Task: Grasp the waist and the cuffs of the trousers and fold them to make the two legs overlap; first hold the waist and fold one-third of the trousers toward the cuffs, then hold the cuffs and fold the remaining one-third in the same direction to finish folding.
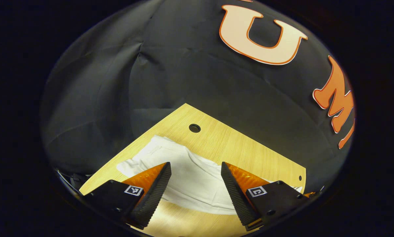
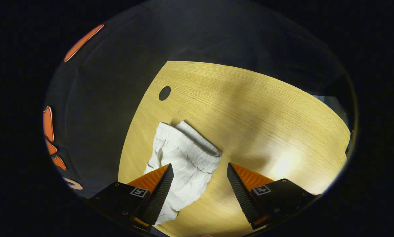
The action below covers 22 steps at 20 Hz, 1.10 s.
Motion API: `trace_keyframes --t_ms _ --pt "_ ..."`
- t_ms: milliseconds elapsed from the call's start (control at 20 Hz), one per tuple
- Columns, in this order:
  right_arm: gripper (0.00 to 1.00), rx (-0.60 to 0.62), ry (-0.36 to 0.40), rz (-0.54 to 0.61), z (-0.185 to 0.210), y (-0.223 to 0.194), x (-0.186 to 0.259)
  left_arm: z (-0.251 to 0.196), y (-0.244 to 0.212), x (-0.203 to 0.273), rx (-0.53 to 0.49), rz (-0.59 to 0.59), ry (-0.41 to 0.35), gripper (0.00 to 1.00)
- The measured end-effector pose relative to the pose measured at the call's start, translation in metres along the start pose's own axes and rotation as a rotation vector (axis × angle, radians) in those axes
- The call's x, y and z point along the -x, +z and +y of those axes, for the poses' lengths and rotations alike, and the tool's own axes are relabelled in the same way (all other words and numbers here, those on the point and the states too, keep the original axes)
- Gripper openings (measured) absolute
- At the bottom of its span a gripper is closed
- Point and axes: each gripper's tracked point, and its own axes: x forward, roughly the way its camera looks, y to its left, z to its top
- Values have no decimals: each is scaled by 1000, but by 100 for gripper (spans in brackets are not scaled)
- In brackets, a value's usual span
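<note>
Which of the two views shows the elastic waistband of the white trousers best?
The right gripper view: the gathered waistband lies in plain sight, open toward the far table, above the open right gripper. The left gripper view shows smooth white cloth of the trousers between the open left gripper's fingers; no gathered band is clear there.

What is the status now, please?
Left gripper open above the trousers. Right gripper open near the waistband. Trousers flat on the table, not yet folded. Nothing in the way.

Both fisheye views bend strongly at the edges. Glare shines off the wooden table (image 2: 282, 161) near the right gripper (image 2: 200, 179), with soft shadows above; the surrounding cloth wall (image 1: 183, 65) stays dim.
</note>
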Motion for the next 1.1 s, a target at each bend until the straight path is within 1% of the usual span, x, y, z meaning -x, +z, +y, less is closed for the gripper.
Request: trace_keyframes --t_ms 200,300,350,400,450,500,600,650,750,850,900,1000,1100 --pt "98 -16 25 22 10 -1 -18 15 -5 18 -13 -14 36 99" --pt "94 -8 6 33 6 -5 -25 15 -9 25 4 -8 44 99" --pt "87 -4 -11 30 2 -5 -28 18 -9 28 10 -12 47 99" --pt "81 -3 -22 24 0 -4 -30 21 -9 31 13 -20 55 99" --pt "69 -10 -31 11 -4 -2 -30 24 -9 35 13 -27 66 99" --pt "52 -22 -26 -4 -6 1 -30 27 -8 40 18 -33 73 99" --pt "28 -27 -7 -10 1 2 -31 29 -11 45 36 -38 79 99" --pt "14 -11 -11 -15 1 3 -33 31 -13 48 44 -38 82 99" --pt "6 18 0 -38 6 6 -33 33 -19 50 48 -35 88 99" --pt "3 71 20 -62 10 7 -21 30 -20 53 51 -36 88 99" --pt "2 89 35 -73 19 10 -15 31 -19 59 51 -41 86 99" --pt "1 111 94 -94 45 15 2 37 -14 61 48 -57 91 99" --pt "1 160 151 -118 82 13 18 36 -11 61 50 -61 72 99"
